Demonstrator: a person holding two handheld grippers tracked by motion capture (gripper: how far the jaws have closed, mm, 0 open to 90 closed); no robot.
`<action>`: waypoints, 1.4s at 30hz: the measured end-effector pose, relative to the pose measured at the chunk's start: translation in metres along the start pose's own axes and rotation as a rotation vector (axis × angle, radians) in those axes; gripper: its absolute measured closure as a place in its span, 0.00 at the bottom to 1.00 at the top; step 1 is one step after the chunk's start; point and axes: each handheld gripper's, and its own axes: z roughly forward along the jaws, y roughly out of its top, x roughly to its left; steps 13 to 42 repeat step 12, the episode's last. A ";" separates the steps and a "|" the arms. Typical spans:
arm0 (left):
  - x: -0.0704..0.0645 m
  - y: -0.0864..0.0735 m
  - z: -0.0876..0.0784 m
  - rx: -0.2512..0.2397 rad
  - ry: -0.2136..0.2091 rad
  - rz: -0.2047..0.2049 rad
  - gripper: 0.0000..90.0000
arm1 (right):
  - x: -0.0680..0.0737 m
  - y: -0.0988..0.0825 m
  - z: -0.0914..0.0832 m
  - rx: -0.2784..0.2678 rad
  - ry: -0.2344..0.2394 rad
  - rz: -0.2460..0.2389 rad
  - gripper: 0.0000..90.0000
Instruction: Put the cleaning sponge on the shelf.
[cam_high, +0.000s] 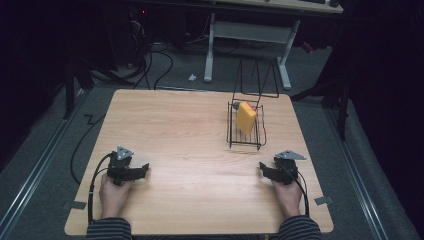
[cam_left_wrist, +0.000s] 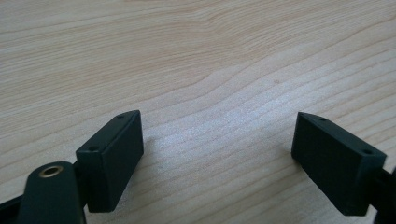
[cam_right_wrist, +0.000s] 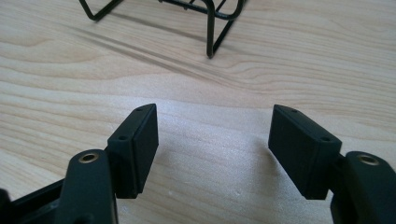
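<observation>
1. The left claw (cam_high: 142, 171) rests low on the wooden surface (cam_high: 185, 150) at the near left, jaws spread wide with nothing between them; the left gripper view shows bare wood between the pads. It is far from the work, so it is best left parked there.
2. The yellow block (cam_high: 246, 117) leans tilted inside the black wire rack (cam_high: 244, 136), towards the far right of the surface.
3. The right claw (cam_high: 263, 170) sits near the right edge, jaws well apart and empty, with the rack's feet ahead of it in the right gripper view.
4. My judgement: reach with the right claw, come in from above the rack's wires, and close on the block's flat faces without snagging the rack.
</observation>
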 end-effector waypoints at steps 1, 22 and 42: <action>0.000 0.000 0.000 0.000 0.000 0.000 0.19 | 0.000 0.000 0.000 0.007 -0.008 -0.003 0.37; 0.000 0.000 0.000 0.000 0.000 0.000 0.19 | 0.000 0.001 0.002 0.022 -0.013 -0.013 0.34; 0.000 0.000 0.000 0.000 0.000 0.000 0.19 | 0.000 0.001 0.002 0.022 -0.013 -0.013 0.34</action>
